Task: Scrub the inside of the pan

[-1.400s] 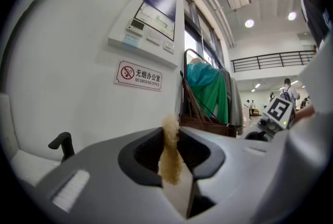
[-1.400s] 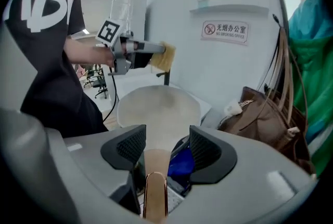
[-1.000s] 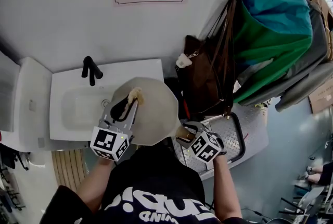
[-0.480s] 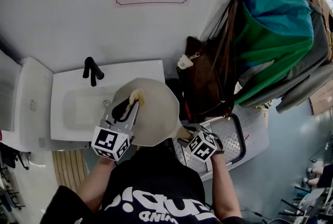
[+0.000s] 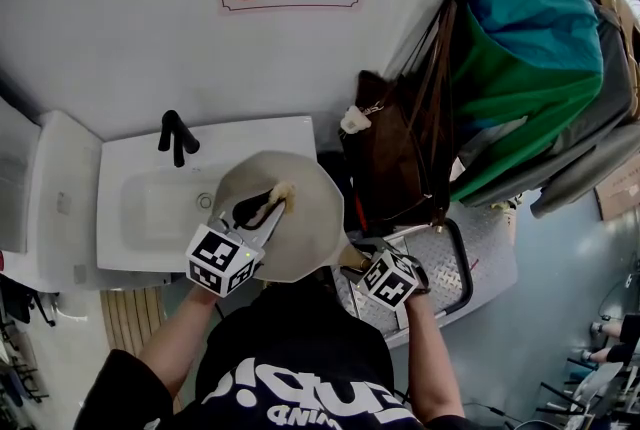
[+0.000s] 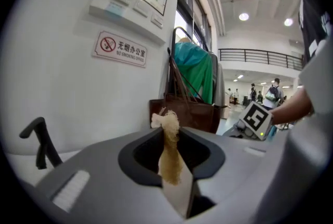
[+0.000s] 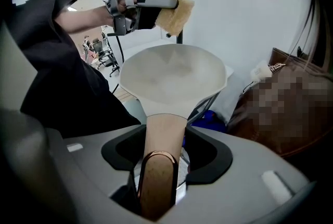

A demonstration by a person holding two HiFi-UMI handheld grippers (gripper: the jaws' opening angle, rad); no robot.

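Left gripper view: the left tongs (image 6: pixel 174 181) are shut tight on a tan sponge (image 6: pixel 168 137). Right gripper view: the right tongs (image 7: pixel 158 181) clamp the handle (image 7: pixel 162 134) of the pan (image 7: pixel 174 79), held over the sink (image 5: pixel 150 208). The sponge sits above the pan's far rim, apart. The handle's end is hidden inside the tongs.

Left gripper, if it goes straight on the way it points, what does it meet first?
Probably the brown bag by the wall; its sponge seems held above the pan, though depth is unclear.
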